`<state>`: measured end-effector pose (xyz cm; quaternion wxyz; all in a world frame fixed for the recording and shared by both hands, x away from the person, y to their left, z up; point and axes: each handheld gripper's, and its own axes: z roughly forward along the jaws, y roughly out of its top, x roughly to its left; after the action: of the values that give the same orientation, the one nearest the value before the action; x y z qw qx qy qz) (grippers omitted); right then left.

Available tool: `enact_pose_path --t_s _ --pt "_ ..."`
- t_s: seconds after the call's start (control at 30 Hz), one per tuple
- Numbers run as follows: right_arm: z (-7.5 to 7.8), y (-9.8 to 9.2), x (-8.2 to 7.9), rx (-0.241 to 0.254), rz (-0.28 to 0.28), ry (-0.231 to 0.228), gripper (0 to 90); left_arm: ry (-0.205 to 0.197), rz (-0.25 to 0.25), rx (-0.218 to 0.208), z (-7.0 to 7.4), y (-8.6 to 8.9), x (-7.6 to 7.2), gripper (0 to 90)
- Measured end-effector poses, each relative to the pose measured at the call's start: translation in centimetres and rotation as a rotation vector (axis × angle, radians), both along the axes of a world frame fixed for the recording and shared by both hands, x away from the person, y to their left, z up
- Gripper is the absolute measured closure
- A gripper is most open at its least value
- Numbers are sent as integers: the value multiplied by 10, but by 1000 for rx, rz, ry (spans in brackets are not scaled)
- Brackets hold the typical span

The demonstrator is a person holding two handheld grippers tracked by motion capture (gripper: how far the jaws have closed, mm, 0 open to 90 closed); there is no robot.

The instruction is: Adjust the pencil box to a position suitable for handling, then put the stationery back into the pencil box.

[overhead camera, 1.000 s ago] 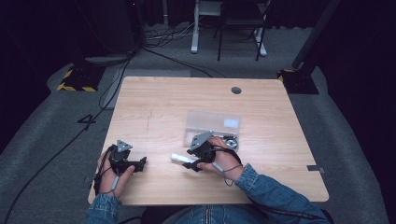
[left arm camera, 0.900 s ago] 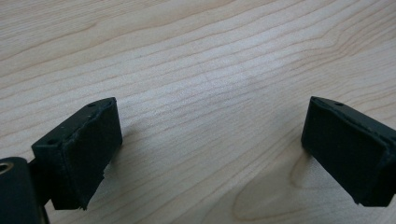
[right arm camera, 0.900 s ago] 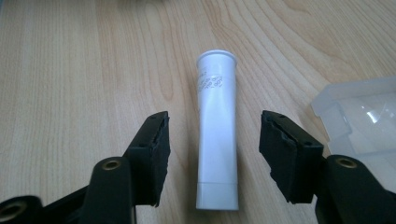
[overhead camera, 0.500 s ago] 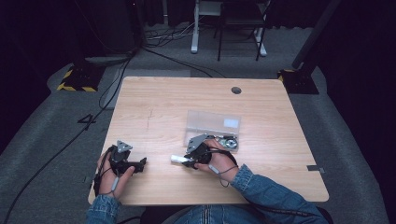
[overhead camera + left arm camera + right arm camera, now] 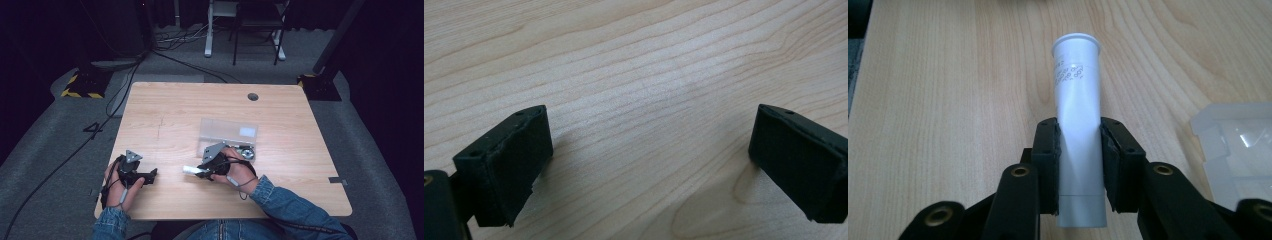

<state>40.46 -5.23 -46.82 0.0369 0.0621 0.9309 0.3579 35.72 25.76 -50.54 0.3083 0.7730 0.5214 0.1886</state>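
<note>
Right gripper point(image 5: 1079, 165) just closed on tube point(image 5: 1078, 100) above wooden table point(image 5: 170, 115).

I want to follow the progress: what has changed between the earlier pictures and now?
The right gripper has just closed its jaws on the white tube and now clamps it. The left gripper stayed open over the table; the clear box kept its place.

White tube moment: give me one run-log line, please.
right gripper: jaws just closed, shut on white tube | left gripper: open over table | clear box: beside right hand
</note>
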Motion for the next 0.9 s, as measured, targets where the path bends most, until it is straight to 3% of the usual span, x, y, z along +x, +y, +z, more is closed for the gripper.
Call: enact_pose_path --t_s 0.43,0.9 --pt "22 -19 14 10 39 -53 712 -1 2 1 0 0 0 41" --pt "37 -38 28 53 -2 -44 712 -1 2 1 0 0 0 41"
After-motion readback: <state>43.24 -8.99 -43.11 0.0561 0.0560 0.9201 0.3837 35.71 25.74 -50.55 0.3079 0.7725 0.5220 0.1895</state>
